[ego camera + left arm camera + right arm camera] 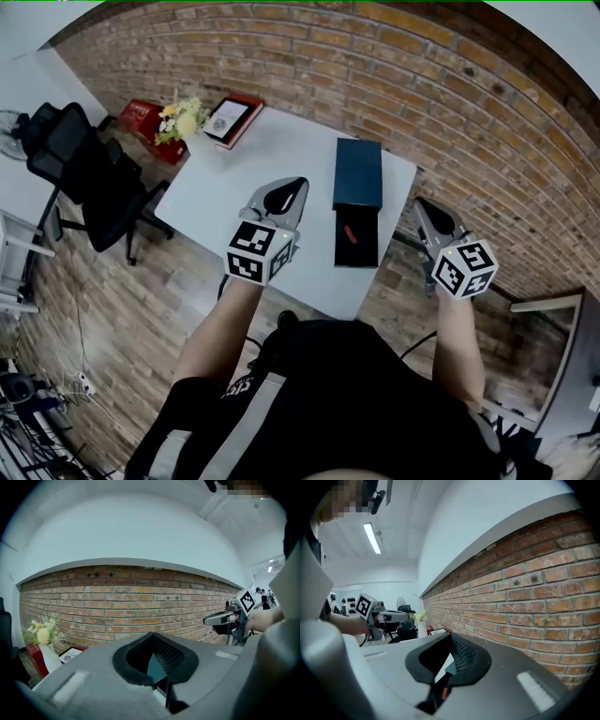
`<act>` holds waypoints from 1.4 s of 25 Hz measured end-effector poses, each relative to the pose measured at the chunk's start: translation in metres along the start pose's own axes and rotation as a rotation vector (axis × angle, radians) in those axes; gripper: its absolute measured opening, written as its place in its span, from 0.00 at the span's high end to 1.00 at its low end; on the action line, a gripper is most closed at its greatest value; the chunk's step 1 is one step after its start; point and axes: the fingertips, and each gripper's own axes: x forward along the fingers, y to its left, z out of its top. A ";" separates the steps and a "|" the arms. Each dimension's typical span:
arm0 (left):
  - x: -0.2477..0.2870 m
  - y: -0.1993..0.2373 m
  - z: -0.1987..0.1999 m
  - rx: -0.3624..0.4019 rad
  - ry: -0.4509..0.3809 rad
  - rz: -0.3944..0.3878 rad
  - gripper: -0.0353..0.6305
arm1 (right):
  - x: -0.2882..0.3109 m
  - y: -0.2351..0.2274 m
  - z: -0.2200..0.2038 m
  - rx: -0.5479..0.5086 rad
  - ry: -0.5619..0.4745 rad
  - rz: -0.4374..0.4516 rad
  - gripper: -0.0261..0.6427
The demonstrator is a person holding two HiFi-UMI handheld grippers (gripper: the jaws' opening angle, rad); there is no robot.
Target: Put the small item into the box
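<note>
both tools clenched and empty, left tool (292, 187) above the counter (211, 192), right tool (424, 208) off its right edge; small red item (348, 232) seemingly already lies in the open black box (356, 255), so placing looks done; next: simply withdraw.

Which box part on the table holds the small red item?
The black tray nearer the person, with the red item lying in it; the teal part beyond is bare.

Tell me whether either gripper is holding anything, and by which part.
Nothing is held: the left gripper and the right gripper are both shut and empty.
</note>
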 end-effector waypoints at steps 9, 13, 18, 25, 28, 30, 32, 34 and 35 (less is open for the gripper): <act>-0.021 0.025 0.018 -0.063 -0.060 0.051 0.94 | -0.033 -0.017 0.043 -0.031 -0.222 -0.104 0.96; -0.025 0.024 -0.002 -0.083 -0.032 0.062 0.94 | -0.041 -0.017 0.025 0.003 -0.228 -0.121 0.96; -0.020 0.021 -0.024 -0.068 -0.010 0.062 0.94 | -0.038 -0.018 0.002 0.011 -0.191 -0.133 0.96; -0.011 0.033 -0.060 -0.132 0.016 0.095 0.94 | -0.040 -0.033 -0.023 -0.022 -0.157 -0.188 0.96; -0.012 0.028 -0.064 -0.120 0.016 0.079 0.94 | -0.041 -0.035 -0.026 -0.038 -0.143 -0.194 0.96; -0.014 0.030 -0.065 -0.121 0.021 0.087 0.94 | -0.040 -0.036 -0.027 -0.046 -0.131 -0.202 0.96; -0.016 0.031 -0.064 -0.124 0.025 0.098 0.94 | -0.040 -0.036 -0.027 -0.044 -0.126 -0.200 0.96; -0.017 0.029 -0.061 -0.117 0.028 0.100 0.94 | -0.040 -0.035 -0.028 -0.037 -0.125 -0.192 0.96; -0.018 0.027 -0.058 -0.109 0.028 0.096 0.94 | -0.040 -0.034 -0.029 -0.032 -0.125 -0.187 0.96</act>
